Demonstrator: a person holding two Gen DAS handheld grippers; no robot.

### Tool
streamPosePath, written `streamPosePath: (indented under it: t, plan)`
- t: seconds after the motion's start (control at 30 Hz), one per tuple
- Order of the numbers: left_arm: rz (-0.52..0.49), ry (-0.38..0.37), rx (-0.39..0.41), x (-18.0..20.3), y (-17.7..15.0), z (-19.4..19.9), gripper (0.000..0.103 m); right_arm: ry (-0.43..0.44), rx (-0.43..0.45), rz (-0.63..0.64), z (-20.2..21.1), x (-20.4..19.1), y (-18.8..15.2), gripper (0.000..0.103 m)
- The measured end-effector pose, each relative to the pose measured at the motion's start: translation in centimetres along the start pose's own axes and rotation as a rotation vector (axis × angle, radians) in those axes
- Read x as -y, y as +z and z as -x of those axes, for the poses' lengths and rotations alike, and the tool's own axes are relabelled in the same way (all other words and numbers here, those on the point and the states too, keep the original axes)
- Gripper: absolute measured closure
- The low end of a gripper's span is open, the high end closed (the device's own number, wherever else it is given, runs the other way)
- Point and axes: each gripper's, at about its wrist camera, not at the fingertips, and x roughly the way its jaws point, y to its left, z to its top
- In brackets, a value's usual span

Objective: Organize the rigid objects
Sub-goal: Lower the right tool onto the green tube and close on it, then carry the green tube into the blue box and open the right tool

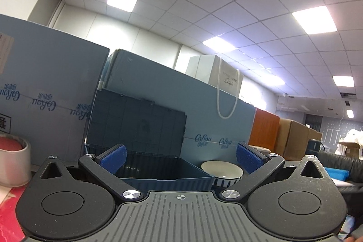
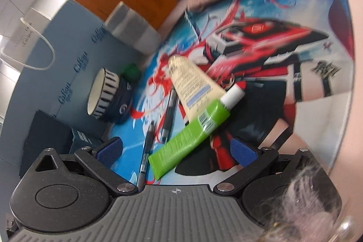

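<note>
Left of the green plastic tube [image 2: 191, 136], two dark pens [image 2: 169, 116] lie on the printed mat [image 2: 317, 60]; the tube crosses a cream tube [image 2: 192, 83], hiding its cap end, while blur obscures small dark items behind the striped bowl [image 2: 103, 92]. The right gripper [image 2: 175, 150] hangs wide open, empty, above them. The left gripper [image 1: 180, 158], equally spread and empty, faces an open dark-blue plastic box [image 1: 158, 171], its interior hidden.

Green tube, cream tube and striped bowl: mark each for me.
green tube [image 2: 192, 140], right wrist view, middle of its body.
cream tube [image 2: 192, 83], right wrist view, printed face.
striped bowl [image 1: 223, 170], left wrist view, inside near the rim.
</note>
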Motion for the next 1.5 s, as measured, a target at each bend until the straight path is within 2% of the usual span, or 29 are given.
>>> streamPosePath:
  t: [0.03, 0.07, 0.13, 0.23, 0.33, 0.4, 0.47, 0.57, 0.7, 0.8, 0.87, 0.97, 1.07, 1.23, 1.33, 1.4, 1.5]
  plan:
    - [0.014, 0.004, -0.001, -0.2, 0.3, 0.1, 0.000, -0.025, 0.002, 0.009, -0.5, -0.3, 0.0, 0.006]
    - [0.028, 0.008, -0.003, -0.4, 0.7, 0.1, 0.000, -0.059, 0.018, 0.024, -0.9, -0.5, 0.0, 0.015]
    - [0.061, 0.012, -0.005, -0.9, 1.6, 0.2, 0.000, -0.112, 0.062, 0.068, -1.5, -1.2, 0.1, 0.024]
    - [0.111, 0.039, -0.018, -1.8, 2.9, 0.0, 0.000, -0.159, 0.110, 0.121, -3.1, -2.2, 0.3, 0.031]
    - [0.154, 0.069, -0.002, -2.9, 4.1, 0.0, 0.000, -0.223, 0.137, 0.171, -4.0, -2.7, 0.6, 0.047]
    - [0.163, 0.086, 0.001, -3.6, 4.7, -0.1, 0.000, -0.258, 0.151, 0.210, -4.5, -3.1, 0.7, 0.061]
    - [0.163, 0.100, -0.011, -4.2, 5.2, -0.4, 0.000, -0.260, 0.154, 0.227, -4.9, -3.1, 0.9, 0.066]
    - [0.162, 0.106, -0.072, -5.1, 6.0, -1.4, 0.000, -0.193, 0.139, 0.184, -4.6, -2.6, 1.2, 0.074]
    - [0.146, 0.079, -0.187, -6.6, 7.2, -2.6, 0.000, -0.080, 0.151, 0.145, -3.1, -2.3, 0.8, 0.078]
    - [0.160, 0.118, -0.207, -7.6, 7.9, -2.8, 0.000, 0.040, 0.186, 0.138, -1.1, -2.5, 0.3, 0.081]
    - [0.211, 0.163, -0.217, -8.0, 8.9, -3.0, 0.000, 0.109, 0.213, 0.149, 0.2, -3.0, 0.1, 0.081]
    - [0.285, 0.170, -0.181, -8.4, 10.2, -3.2, 0.000, 0.182, 0.264, 0.193, 1.7, -4.3, -0.4, 0.082]
    - [0.298, 0.184, -0.168, -8.9, 9.8, -3.6, 0.000, 0.231, 0.305, 0.220, 3.0, -6.1, -0.5, 0.082]
    - [0.281, 0.185, -0.275, -11.2, 8.0, -5.0, 0.000, 0.302, 0.384, 0.347, 4.1, -10.7, -0.4, 0.082]
    - [0.315, 0.173, -0.325, -12.5, 7.2, -5.6, 0.000, 0.393, 0.327, 0.343, 2.9, -13.7, 0.0, 0.082]
    - [0.339, 0.166, -0.332, -13.1, 6.8, -5.8, 0.000, 0.466, 0.263, 0.336, 1.4, -15.8, 0.0, 0.082]
    - [0.351, 0.170, -0.328, -13.3, 6.6, -5.9, 0.000, 0.522, 0.188, 0.345, -1.5, -19.2, -1.2, 0.082]
